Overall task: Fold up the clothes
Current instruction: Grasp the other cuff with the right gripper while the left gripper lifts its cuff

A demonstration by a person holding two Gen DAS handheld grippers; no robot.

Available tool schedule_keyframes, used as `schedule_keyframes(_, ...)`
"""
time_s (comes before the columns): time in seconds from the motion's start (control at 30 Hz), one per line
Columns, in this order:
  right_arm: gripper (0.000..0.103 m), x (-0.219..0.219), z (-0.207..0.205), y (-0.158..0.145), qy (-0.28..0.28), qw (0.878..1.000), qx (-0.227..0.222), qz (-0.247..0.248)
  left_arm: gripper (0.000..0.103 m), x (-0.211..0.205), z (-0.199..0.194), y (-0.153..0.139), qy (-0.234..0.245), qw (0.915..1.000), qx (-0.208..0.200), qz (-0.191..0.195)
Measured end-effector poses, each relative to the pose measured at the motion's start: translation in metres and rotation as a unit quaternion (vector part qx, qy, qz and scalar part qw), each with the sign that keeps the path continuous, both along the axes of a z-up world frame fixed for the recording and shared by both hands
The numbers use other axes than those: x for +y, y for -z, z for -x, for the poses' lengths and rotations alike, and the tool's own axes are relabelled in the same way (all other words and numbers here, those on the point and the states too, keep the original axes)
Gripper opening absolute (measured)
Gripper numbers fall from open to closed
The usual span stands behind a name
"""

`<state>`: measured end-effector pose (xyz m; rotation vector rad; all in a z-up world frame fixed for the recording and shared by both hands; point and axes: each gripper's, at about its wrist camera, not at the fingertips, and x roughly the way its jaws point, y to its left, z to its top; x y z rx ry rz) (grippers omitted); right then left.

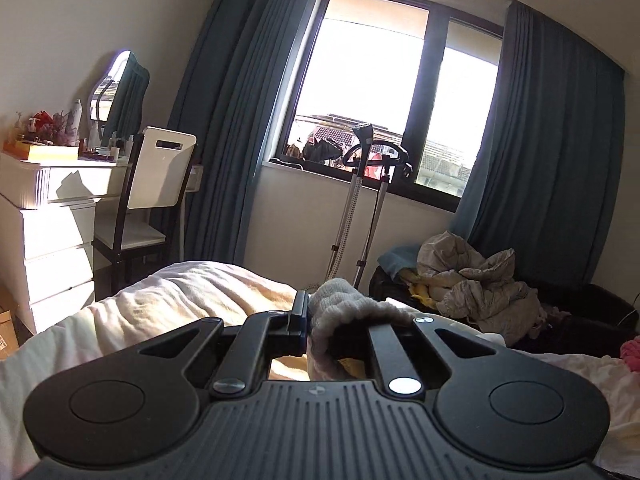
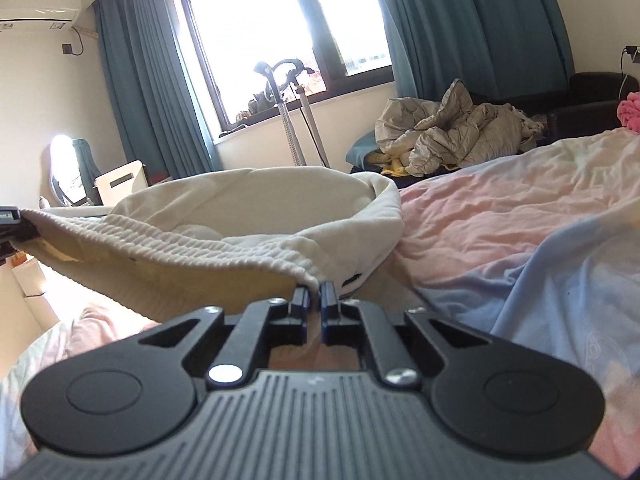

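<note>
A cream sweatshirt with a ribbed hem [image 2: 224, 236] is stretched above the bed between both grippers. My right gripper [image 2: 315, 294] is shut on one corner of the ribbed hem. My left gripper [image 1: 310, 304] is shut on the other corner, and the bunched ribbed cloth [image 1: 352, 308] covers its right finger. The left gripper also shows at the left edge of the right wrist view [image 2: 12, 224], pinching the hem. The rest of the sweatshirt sags onto the bed behind the hem.
The bed [image 2: 500, 216] has a pink and blue sheet. A crumpled grey quilt [image 2: 452, 136] lies on a dark sofa by the window. A garment steamer stand [image 1: 360, 200] is under the window. A white dresser [image 1: 48, 216] and chair [image 1: 156, 184] stand left.
</note>
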<state>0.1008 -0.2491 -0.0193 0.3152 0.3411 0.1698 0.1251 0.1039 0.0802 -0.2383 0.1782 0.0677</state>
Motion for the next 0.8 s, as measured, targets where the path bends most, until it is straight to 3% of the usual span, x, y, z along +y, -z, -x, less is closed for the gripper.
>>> schedule_keyframes(0.23, 0.006, 0.077, 0.041, -0.047, -0.096, 0.993, -0.064, -0.029, 0.01, 0.078, -0.002, -0.071, -0.04, 0.9984, -0.039, -0.009)
schedule_keyframes(0.4, 0.006, 0.151, 0.036, -0.059, -0.171, 0.981, -0.063, -0.064, 0.009, 0.152, -0.034, -0.072, -0.081, 0.996, -0.004, -0.037)
schedule_keyframes(0.5, 0.006, 0.207, 0.021, -0.047, -0.219, 0.972, -0.045, -0.076, 0.01, 0.199, -0.058, -0.046, -0.119, 0.9916, 0.023, -0.046)
schedule_keyframes(0.63, 0.007, 0.291, 0.0, -0.011, -0.279, 0.959, -0.016, -0.04, 0.01, 0.254, -0.094, 0.014, -0.144, 0.9862, 0.076, -0.028)
schedule_keyframes(0.8, 0.006, 0.34, -0.023, 0.022, -0.312, 0.95, 0.006, -0.016, 0.01, 0.294, -0.13, 0.086, -0.158, 0.9771, 0.143, -0.001)
